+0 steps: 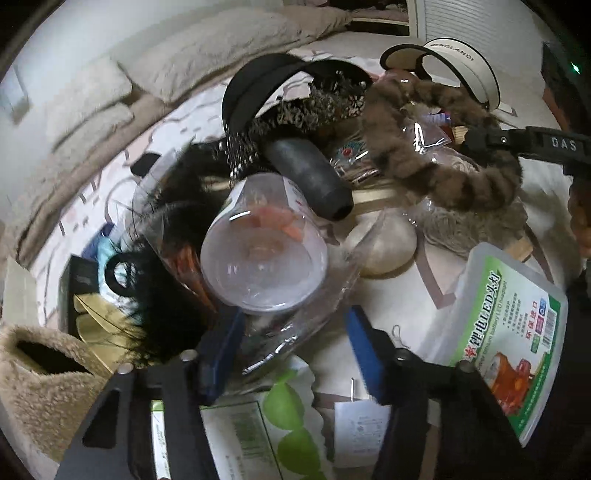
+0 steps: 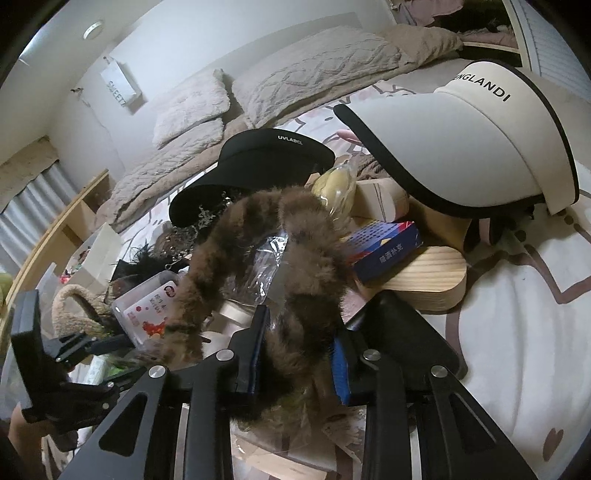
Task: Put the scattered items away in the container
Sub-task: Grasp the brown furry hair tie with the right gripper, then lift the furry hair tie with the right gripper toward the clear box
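1. The black visor (image 2: 258, 162) bore "UVLABEL".
2. The white visor (image 2: 476, 147) read "ENGLANDI", its first letters hidden.
3. The wall sign (image 2: 120, 86) read "SWEET".
4. The plastic box (image 1: 509, 328) said "LED".
5. The other gripper's arm (image 1: 554, 146) showed "DAS".

1. I'm working over a bed (image 2: 517, 332) with a white cover printed in pinkish-brown shapes.
2. Beige quilted pillows (image 2: 295, 81) and a rumpled beige blanket (image 2: 155, 173) lie along its far side.
3. The wall (image 2: 192, 40) behind is plain white, with a small "SWEET" sign (image 2: 120, 86).
4. A round ceiling light (image 2: 92, 29) shows above.
5. White louvred slats (image 1: 469, 20) stand far right.
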Action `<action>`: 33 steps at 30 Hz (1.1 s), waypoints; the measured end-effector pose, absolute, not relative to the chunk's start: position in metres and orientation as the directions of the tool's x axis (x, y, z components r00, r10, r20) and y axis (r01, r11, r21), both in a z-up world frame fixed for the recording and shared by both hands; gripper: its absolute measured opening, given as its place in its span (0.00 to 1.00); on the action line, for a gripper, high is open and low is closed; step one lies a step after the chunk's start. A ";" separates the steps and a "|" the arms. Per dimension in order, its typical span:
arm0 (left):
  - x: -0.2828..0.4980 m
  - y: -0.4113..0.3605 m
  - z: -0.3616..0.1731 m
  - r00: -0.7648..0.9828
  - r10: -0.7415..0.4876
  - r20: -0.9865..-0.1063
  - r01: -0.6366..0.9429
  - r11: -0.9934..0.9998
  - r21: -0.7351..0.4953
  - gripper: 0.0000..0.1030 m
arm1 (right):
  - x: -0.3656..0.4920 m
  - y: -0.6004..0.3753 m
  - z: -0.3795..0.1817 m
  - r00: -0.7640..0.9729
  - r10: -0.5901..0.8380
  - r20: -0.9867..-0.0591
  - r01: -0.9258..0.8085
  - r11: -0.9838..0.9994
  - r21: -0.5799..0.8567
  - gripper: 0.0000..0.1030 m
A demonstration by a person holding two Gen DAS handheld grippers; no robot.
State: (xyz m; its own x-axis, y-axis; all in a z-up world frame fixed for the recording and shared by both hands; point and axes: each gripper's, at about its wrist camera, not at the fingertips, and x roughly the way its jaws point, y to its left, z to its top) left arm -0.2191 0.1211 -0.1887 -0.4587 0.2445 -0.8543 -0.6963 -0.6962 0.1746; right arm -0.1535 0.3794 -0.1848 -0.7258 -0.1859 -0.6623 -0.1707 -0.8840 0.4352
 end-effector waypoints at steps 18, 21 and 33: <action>-0.202 0.111 -0.168 -0.492 0.212 -0.844 -0.621 -0.765 0.170 0.13 | -0.144 0.377 -0.174 -0.772 -0.238 -0.589 -0.102 -0.869 0.484 0.15; -0.197 0.107 -0.153 -0.518 0.233 -0.823 -0.604 -0.781 0.159 0.12 | -0.141 0.378 -0.171 -0.781 -0.240 -0.577 -0.103 -0.861 0.498 0.14; -0.171 0.099 -0.104 -0.569 0.319 -0.758 -0.578 -0.811 0.092 0.07 | -0.119 0.390 -0.151 -0.823 -0.235 -0.517 -0.122 -0.816 0.565 0.14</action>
State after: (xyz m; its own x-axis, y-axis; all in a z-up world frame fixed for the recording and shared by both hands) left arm -0.1712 0.0988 -0.1040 -0.5686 0.3195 -0.7580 -0.5781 -0.8107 0.0920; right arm -0.1192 0.3899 -0.1512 -0.8229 -0.2352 -0.5172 -0.1219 -0.8160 0.5650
